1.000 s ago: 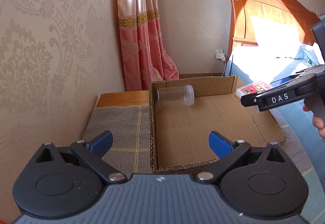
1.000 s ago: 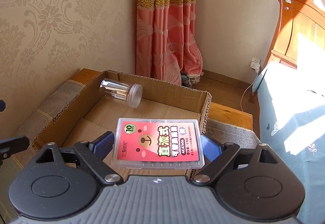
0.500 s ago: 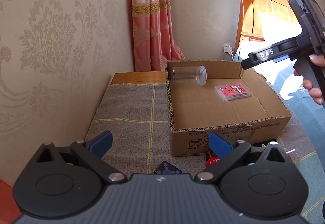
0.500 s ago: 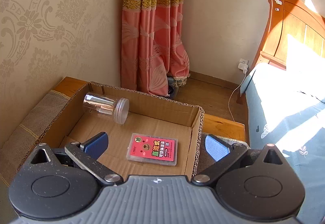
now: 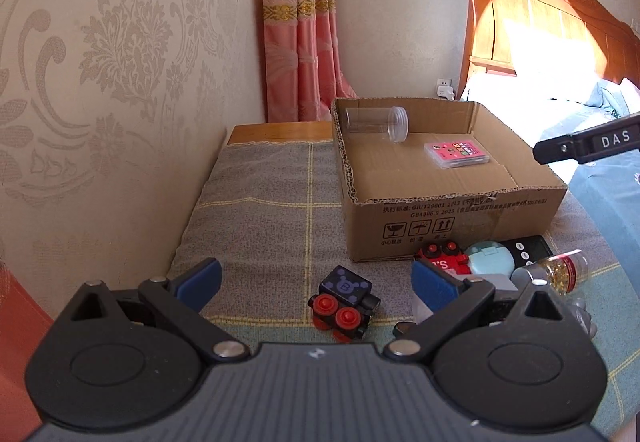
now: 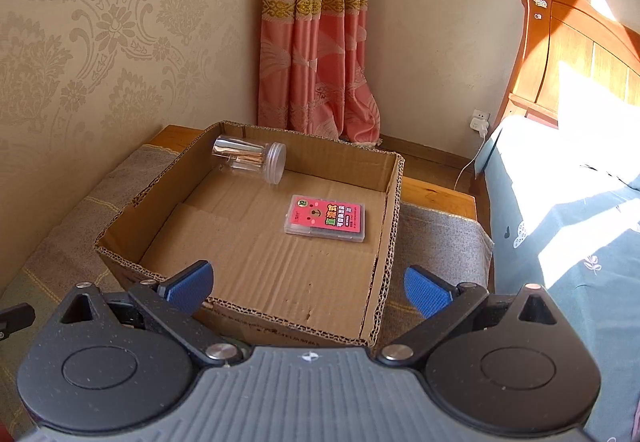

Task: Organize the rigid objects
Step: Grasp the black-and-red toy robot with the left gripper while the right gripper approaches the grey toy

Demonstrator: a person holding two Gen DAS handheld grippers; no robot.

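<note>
Home bedroom: wooden headboard (image 5: pixel 548 25), curtain (image 5: pixel 304 41).

- The box (image 6: pixel 256 274) sits open-topped on my table, plain brown cardboard.
- A clear jar (image 6: pixel 250 161) lies on its side in the far left corner, lid pointing right.
- A pink card case (image 6: pixel 327 217) lies flat on the box floor, right of the jar.
- A black toy car (image 5: pixel 345 298) with red wheels lies on the cloth before the box.

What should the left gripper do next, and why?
Probably ease the open left gripper down onto the black toy car lying between its fingers; the cardboard box holds only the clear jar and pink card case.
</note>
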